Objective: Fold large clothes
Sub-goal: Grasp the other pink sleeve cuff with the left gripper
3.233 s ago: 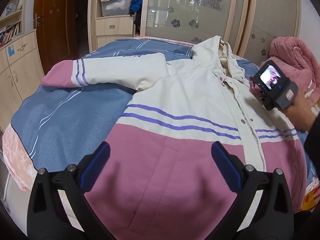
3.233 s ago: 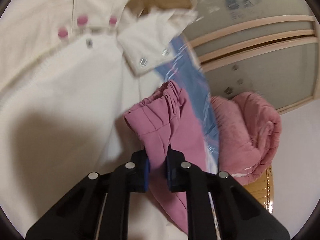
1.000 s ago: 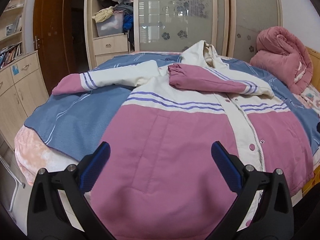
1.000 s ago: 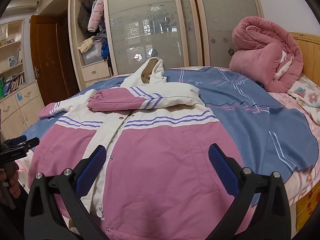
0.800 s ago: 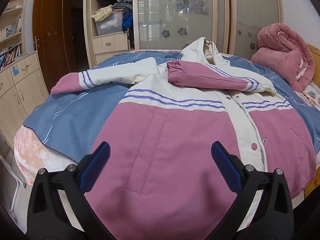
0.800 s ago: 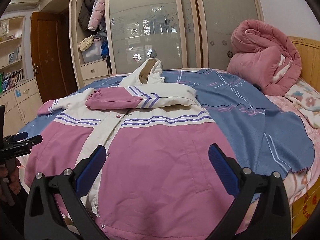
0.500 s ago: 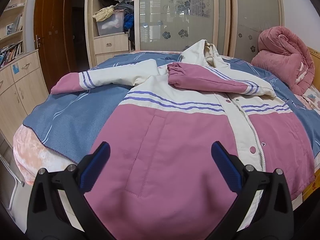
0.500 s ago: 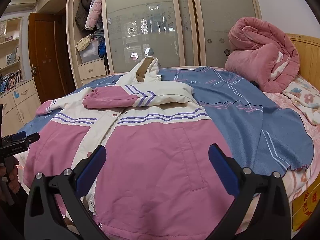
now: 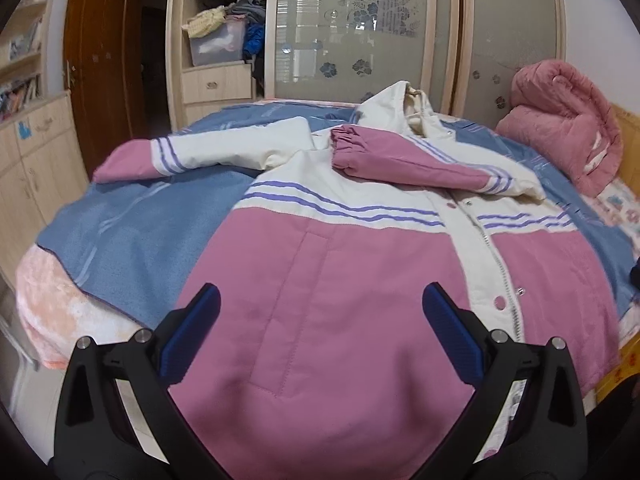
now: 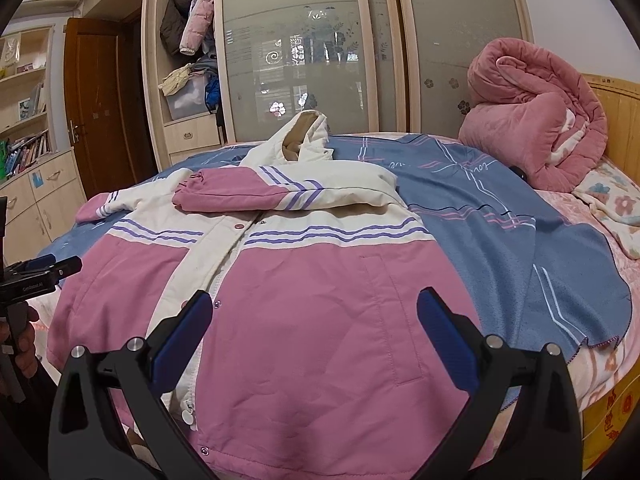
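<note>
- The left gripper point(image 9: 320, 320) hovers low over the jacket's point(image 9: 340, 300) pink hem, fingers point(image 9: 192, 328) spread wide, holding nothing.
- The right gripper point(image 10: 316, 328) hovers likewise, fingers point(image 10: 446, 330) wide apart and empty.
- The jacket lies flat on the bed point(image 10: 500, 216) ahead of both; one sleeve point(image 10: 280, 194) is folded across its chest, the other sleeve point(image 9: 200, 152) stretches out beyond the left fingers.
- A rolled quilt point(image 10: 536, 136) sits far right; the wardrobe point(image 10: 300, 48) stands behind.

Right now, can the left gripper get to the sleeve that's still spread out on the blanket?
Probably yes. The left gripper is open and empty, and the unfolded sleeve lies flat to its left with nothing over it.
</note>
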Demonstrator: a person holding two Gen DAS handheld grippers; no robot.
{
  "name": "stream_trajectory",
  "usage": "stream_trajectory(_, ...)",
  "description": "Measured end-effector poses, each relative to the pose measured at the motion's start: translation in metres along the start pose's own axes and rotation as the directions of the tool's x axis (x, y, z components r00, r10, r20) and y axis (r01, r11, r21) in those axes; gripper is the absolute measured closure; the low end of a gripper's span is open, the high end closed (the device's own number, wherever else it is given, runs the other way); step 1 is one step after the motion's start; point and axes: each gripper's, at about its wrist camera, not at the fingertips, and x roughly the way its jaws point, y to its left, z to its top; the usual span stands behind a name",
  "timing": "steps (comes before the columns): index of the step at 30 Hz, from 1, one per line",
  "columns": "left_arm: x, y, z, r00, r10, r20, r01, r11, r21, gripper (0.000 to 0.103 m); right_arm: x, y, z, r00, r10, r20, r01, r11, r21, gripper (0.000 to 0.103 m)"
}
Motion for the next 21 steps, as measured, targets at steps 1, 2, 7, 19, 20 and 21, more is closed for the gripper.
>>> stream_trajectory(1,0.0,0.006,0.001,1.0,-0.016,-0.002,0.016,0.999,-0.03,0.002,0.0,0.0,0.0,1.0,0.001,0.0,-0.001,1.0,0.002,0.001)
stream_trajectory(2,0.001,0.011,0.002,1.0,-0.028,-0.002,0.028,0.998,-0.055,0.002,0.001,-0.001,0.0,1.0,0.003,-0.002,-0.003,1.0,0.005,0.001)
stream_trajectory(7,0.008,0.055,0.017,0.991,-0.091,-0.099,0.065,0.968,-0.244,0.002,-0.002,-0.001,-0.001,1.0,0.013,-0.001,-0.013,1.0,0.005,0.001)
stream_trajectory(19,0.01,0.225,0.071,0.985,-0.174,0.023,0.154,0.794,-0.588,0.002,0.002,-0.002,0.0,0.999,0.045,-0.02,-0.045,0.999,0.012,0.001)
stream_trajectory(20,0.015,0.242,0.074,0.985,-0.17,0.041,0.158,0.767,-0.622,0.002,0.003,-0.001,0.0,0.999,0.047,-0.022,-0.047,0.999,0.01,0.001)
stream_trajectory(21,0.023,0.266,0.078,0.984,-0.165,0.067,0.168,0.73,-0.662,0.002,0.003,-0.001,0.0,0.999,0.049,-0.024,-0.049,0.999,0.01,0.001)
